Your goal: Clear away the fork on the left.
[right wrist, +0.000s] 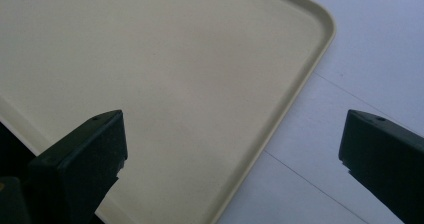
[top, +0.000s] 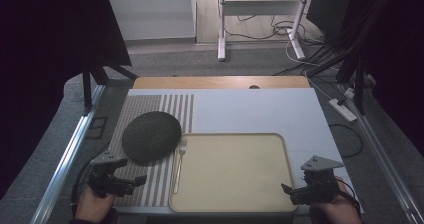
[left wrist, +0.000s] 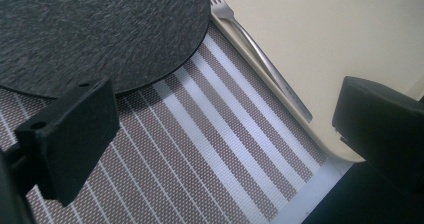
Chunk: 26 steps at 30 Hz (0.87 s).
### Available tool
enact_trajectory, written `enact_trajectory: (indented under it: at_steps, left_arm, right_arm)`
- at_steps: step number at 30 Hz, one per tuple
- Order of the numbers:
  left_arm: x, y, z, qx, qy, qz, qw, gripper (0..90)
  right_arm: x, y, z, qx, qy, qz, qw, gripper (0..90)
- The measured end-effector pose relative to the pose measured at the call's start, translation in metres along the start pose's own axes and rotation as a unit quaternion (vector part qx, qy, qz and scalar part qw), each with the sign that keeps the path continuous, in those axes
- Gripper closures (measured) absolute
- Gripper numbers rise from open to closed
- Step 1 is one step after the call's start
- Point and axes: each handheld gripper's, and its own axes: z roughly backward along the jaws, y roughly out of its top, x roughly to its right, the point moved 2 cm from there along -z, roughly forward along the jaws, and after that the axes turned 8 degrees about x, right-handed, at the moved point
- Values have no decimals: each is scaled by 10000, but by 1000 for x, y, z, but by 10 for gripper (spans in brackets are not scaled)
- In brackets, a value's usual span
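The fork is being observed lying lengthwise on the left rim of the beige tray, tines toward the upper part of the high view, just beside the dark round mat at centre left. In the left gripper view its handle is being seen bridging the tray's edge, with the striped placemat below it.

The left gripper is being held at the lower left with its jaws apart and nothing between them, near the fork but not touching it. The right gripper is being held at the lower right over the tray's near corner, jaws likewise spread and empty.

Risks are being judged as follows. The thin handle, perched on a sloped rim, is likely to be tipped or slid into the tray by a glancing jaw. A low approach risks the placemat being snagged or the tray being shifted on the bench.
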Motion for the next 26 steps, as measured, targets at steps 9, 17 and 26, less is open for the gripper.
enact_trajectory:
  at_steps: [9, 17, 26]
  left_arm:
    - [2, -5, 9, 5, 129, 17, 9999, 0]
    - [5, -10, 17, 1, 381, -85, 9992, 0]
    - [3, -10, 18, 3, 402, -35, 9992, 0]
  right_arm:
    - [1, 0, 0, 21, 21, -80, 10000, 0]
    - [3, 0, 1, 45, -14, -162, 9999, 0]
    - [2, 0, 1, 36, -64, -112, 9999, 0]
